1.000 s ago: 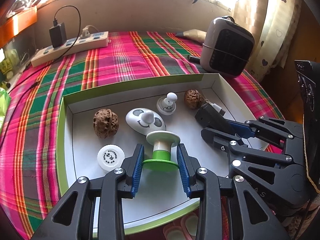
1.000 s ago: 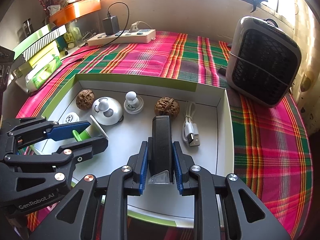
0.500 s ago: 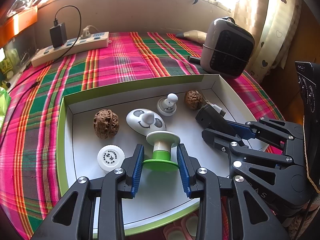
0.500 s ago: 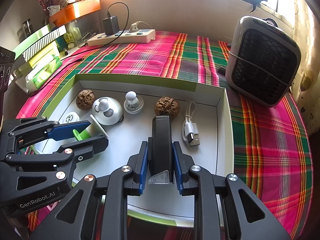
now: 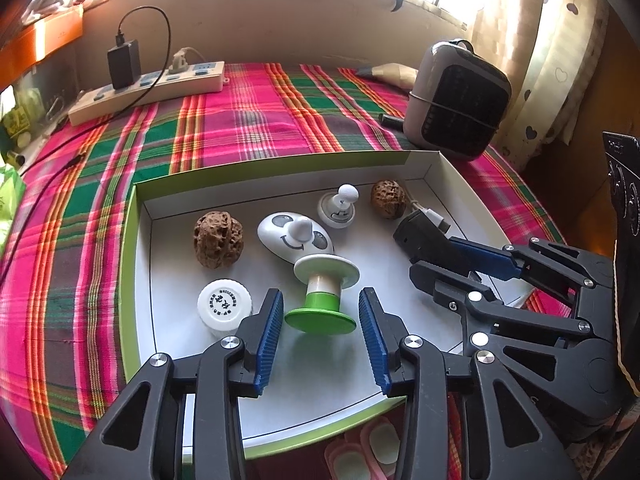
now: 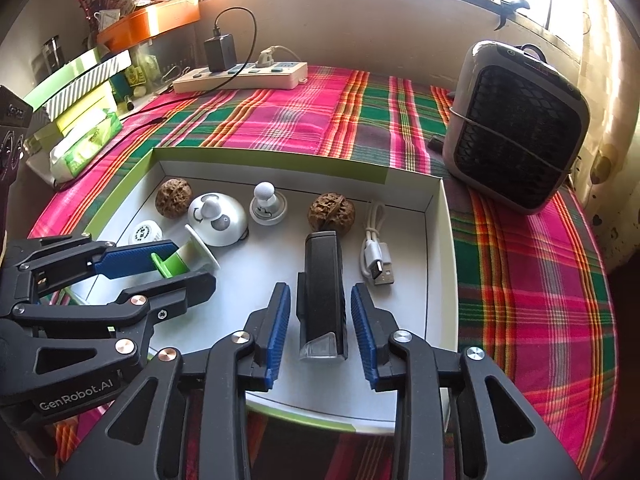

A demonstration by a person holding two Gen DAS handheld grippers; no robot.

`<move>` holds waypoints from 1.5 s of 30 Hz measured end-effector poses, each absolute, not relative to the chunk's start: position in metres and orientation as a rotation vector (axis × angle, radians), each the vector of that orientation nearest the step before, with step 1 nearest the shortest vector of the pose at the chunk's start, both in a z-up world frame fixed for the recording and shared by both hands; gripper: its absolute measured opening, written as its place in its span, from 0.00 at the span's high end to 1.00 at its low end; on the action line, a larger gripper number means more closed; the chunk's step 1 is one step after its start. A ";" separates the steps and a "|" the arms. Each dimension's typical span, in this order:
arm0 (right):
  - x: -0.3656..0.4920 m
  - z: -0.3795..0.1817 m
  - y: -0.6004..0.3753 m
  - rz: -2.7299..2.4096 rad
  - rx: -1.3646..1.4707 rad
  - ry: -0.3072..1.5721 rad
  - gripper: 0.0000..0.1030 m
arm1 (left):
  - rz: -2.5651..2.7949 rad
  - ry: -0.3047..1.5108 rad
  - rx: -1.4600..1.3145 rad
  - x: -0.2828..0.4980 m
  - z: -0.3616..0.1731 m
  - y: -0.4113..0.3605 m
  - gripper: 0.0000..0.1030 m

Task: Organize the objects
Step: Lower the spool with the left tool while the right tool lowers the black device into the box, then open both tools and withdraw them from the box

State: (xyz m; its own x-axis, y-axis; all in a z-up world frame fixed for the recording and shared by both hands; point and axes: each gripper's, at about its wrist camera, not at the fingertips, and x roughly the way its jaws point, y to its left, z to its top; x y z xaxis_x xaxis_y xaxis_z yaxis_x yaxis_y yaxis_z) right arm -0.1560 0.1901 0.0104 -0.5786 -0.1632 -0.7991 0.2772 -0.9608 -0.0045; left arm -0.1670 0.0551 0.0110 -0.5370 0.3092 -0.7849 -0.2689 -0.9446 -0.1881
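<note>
Both tongs are letting go of what they have set down in the white box.

The left gripper (image 5: 320,332) is spreading its jaws: the green and white spool (image 5: 324,292) is standing upright between the blue pads (image 5: 268,340), clear of both, its axis running up and away from the tongs. The right gripper (image 6: 320,330) is also opening around the black torch (image 6: 322,288), which is lying flat with its long axis pointing straight ahead along the fingers, and gaps are showing on each side. A second ago both pairs were pinching these things; now neither is pressing. Each piece is resting on the floor of the box (image 6: 436,240), so pulling straight back looks safest. Farther in are lying a white cap (image 5: 224,304), a smiley toy (image 5: 280,236), two walnuts (image 5: 218,238) and a cable (image 6: 376,248).
</note>
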 end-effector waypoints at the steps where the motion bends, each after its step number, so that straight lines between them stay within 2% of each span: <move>1: -0.155 0.011 0.190 -2.584 1.290 0.186 0.67 | 2.498 -0.069 -1.286 -0.166 0.012 0.054 0.63; 34: -0.082 0.039 0.188 -2.679 1.144 0.099 0.67 | 2.551 -0.132 -1.139 -0.087 0.041 0.023 0.63; 45: -0.052 0.038 0.184 -2.681 1.107 0.082 0.67 | 2.492 -0.097 -1.174 -0.057 0.023 0.023 0.62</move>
